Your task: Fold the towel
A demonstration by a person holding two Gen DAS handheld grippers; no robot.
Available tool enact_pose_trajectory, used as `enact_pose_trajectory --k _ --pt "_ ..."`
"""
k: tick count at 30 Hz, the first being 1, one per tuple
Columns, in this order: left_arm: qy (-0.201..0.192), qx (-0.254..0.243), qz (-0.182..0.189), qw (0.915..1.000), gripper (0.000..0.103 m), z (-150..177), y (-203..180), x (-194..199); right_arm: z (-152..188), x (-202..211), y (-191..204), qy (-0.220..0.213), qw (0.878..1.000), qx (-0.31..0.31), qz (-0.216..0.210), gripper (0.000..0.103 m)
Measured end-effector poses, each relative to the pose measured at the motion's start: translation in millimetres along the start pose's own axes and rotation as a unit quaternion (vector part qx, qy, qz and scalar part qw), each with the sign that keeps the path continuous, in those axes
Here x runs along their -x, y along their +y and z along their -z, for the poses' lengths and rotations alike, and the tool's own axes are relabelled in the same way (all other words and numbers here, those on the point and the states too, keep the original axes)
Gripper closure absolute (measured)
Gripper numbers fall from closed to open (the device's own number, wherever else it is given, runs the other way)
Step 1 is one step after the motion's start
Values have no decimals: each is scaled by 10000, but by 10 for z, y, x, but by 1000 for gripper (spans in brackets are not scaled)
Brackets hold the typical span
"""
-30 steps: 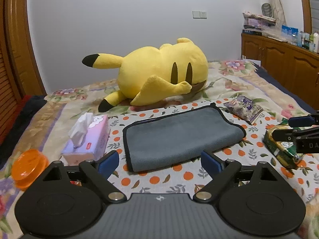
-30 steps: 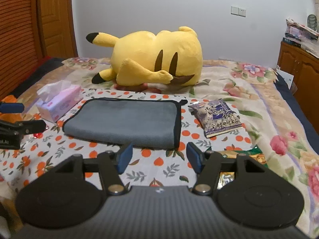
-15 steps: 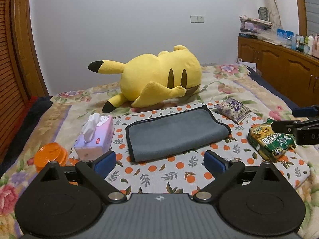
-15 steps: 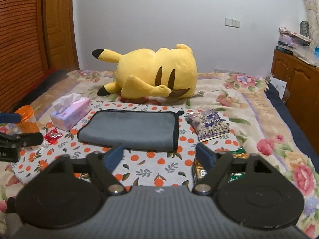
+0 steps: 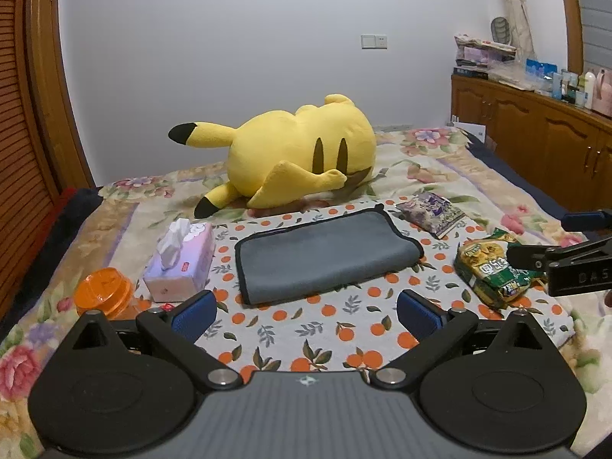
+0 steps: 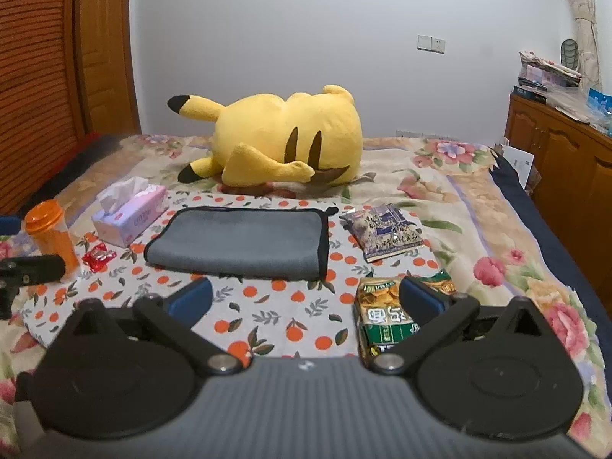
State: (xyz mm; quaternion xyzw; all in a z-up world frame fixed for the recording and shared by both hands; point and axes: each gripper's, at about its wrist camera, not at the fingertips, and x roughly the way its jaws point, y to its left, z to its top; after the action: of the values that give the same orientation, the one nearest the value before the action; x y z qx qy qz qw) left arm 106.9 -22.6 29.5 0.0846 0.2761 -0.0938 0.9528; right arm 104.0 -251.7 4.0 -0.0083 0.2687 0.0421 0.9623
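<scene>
A grey towel with black trim (image 5: pixel 325 254) lies folded flat on an orange-print cloth (image 5: pixel 329 329) on the bed; it also shows in the right wrist view (image 6: pixel 244 243). My left gripper (image 5: pixel 306 311) is open and empty, held back and above the cloth's near edge, well short of the towel. My right gripper (image 6: pixel 306 300) is open and empty, also back from the towel, above a green snack bag (image 6: pixel 386 317). The right gripper's side (image 5: pixel 566 264) shows at the right of the left wrist view.
A yellow plush toy (image 5: pixel 302 157) lies behind the towel. A pink tissue box (image 5: pixel 181 262) and orange jar (image 5: pixel 103 294) sit left of it, with a red candy (image 6: pixel 98 258). A purple snack bag (image 5: pixel 430 208) is right. Wooden cabinets (image 5: pixel 535 141) line the right wall.
Both grippers have pulled back and up away from the towel, so the bed looks smaller. The right gripper's fingers have spread wider. The towel has not moved.
</scene>
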Motion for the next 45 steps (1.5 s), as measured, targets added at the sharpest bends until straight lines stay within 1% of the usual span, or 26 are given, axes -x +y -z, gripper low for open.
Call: enact_pose_trajectory --k 7,13,22,26,37,45 --pt "48 -16 3 10000 1 104 -82 32 103 77 9 -23 10000 31 -8 0" --pt "96 -83 -106 9999 1 228 -140 74 193 151 40 -79 9999 123 30 0" --pt "164 136 -132 9997 1 421 -175 210 330 353 106 -175 9997 161 -50 0" --pt "213 128 -184 9995 1 534 -214 278 418 408 123 -167 9998 115 -80 0" --pt "387 361 -240 9983 1 842 -241 375 604 542 145 -126 9998 74 -110 0" --pt "381 353 -249 9983 1 969 -267 405 675 613 152 -134 9998 -1 -140 0"
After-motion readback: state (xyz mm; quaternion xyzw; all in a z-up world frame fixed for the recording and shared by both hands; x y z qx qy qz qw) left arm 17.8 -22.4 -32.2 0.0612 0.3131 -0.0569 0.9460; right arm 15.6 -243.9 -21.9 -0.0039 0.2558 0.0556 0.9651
